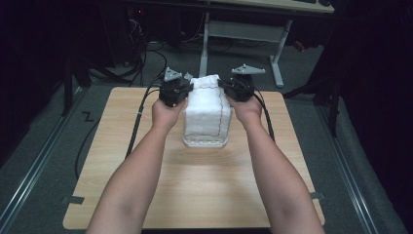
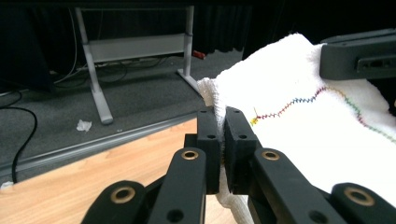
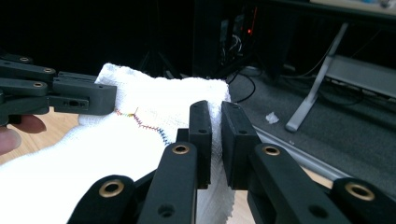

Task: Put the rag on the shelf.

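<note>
A white towel (image 1: 207,109) with a coloured zigzag seam hangs lifted above the wooden table (image 1: 204,185), its lower end resting on the tabletop. My left gripper (image 1: 184,84) is shut on the towel's top left corner; its jaws pinch the towel (image 2: 299,135) edge at the left gripper (image 2: 220,122). My right gripper (image 1: 225,85) is shut on the top right corner, and in the right gripper view the right gripper (image 3: 215,115) clamps a fold of the towel (image 3: 93,154). The other gripper shows across the cloth in each gripper view.
A white desk frame (image 1: 243,36) stands on the grey floor behind the table. Cables (image 1: 141,112) trail off the table's left side, and another cable (image 1: 267,117) runs along the right forearm. Metal rails (image 1: 34,165) flank the table.
</note>
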Available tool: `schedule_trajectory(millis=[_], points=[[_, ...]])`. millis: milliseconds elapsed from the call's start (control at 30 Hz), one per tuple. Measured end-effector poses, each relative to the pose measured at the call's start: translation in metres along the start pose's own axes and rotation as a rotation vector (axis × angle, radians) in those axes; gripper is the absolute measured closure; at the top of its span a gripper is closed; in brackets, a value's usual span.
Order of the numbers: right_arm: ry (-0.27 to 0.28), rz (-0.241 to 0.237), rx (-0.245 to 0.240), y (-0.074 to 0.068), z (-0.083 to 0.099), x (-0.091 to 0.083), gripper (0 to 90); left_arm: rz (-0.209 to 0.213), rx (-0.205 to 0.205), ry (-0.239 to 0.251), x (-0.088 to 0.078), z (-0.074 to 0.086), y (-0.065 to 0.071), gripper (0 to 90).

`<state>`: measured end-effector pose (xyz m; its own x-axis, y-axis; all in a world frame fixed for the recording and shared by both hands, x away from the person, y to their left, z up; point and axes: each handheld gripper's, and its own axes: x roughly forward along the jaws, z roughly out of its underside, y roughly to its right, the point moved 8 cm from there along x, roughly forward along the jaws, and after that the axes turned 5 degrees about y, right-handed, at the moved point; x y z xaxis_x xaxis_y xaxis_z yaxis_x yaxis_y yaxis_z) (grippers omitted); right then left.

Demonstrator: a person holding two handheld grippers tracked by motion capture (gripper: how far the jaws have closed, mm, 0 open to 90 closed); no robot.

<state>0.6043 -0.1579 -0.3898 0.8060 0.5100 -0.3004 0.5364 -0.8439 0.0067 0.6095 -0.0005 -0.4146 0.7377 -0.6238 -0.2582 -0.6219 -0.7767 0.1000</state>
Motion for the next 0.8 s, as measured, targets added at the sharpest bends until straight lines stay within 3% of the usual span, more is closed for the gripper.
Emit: schedule_trajectory(millis=[167, 233, 267, 333, 433, 600, 800], points=[[-0.029, 0.006, 0.014, 0.003, 0.007, 0.004, 83.1, -0.004, -0.007, -0.017, 0.004, 0.006, -0.001, 86.3], [-0.030, 0.011, 0.033, 0.004, 0.008, 0.006, 77.4, -0.017, -0.014, -0.028, 0.004, 0.007, -0.003, 85.7], [-0.023, 0.028, 0.034, 0.005, 0.008, 0.006, 74.0, -0.020, -0.022, -0.027, 0.004, 0.007, -0.004, 83.2], [-0.012, 0.014, 0.051, 0.005, 0.006, 0.005, 74.2, -0.031, -0.034, -0.021, 0.003, 0.005, -0.006, 72.6], [-0.017, 0.017, 0.031, 0.005, 0.006, 0.003, 74.1, -0.038, -0.047, -0.002, 0.000, 0.002, -0.007, 68.4], [-0.024, 0.023, 0.011, 0.004, 0.010, 0.000, 73.5, -0.045, -0.050, -0.008, -0.004, 0.004, -0.010, 67.4], [-0.020, 0.027, 0.026, 0.004, 0.016, -0.007, 73.1, -0.045, -0.048, -0.005, -0.013, 0.006, -0.011, 67.1]])
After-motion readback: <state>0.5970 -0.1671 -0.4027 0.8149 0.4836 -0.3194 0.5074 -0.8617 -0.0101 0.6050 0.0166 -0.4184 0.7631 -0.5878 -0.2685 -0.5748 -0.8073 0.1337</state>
